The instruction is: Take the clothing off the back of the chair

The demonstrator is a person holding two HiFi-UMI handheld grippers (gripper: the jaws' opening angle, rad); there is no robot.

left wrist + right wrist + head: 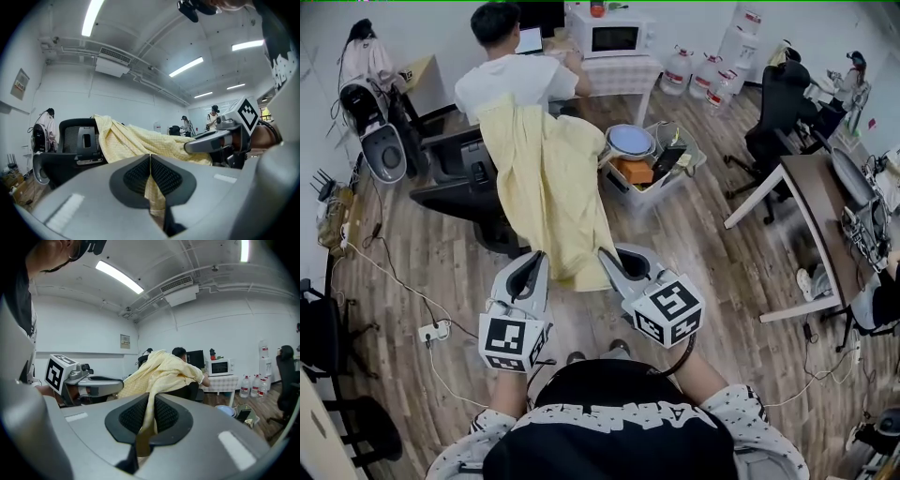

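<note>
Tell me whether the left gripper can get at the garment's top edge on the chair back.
Probably not yet: the left gripper is shut on the lower edge of the yellow garment. Nothing seems to block the way to the chair back, but it would have to let go first.

Left gripper (540, 257), right gripper (607, 254), jaws clamped

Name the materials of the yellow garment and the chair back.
The yellow garment looks like soft woven cloth, perhaps cotton, matte: it drapes in folds with fine checks. The chair back seems grey mesh, by its grid, in a black, probably plastic, frame.
</note>
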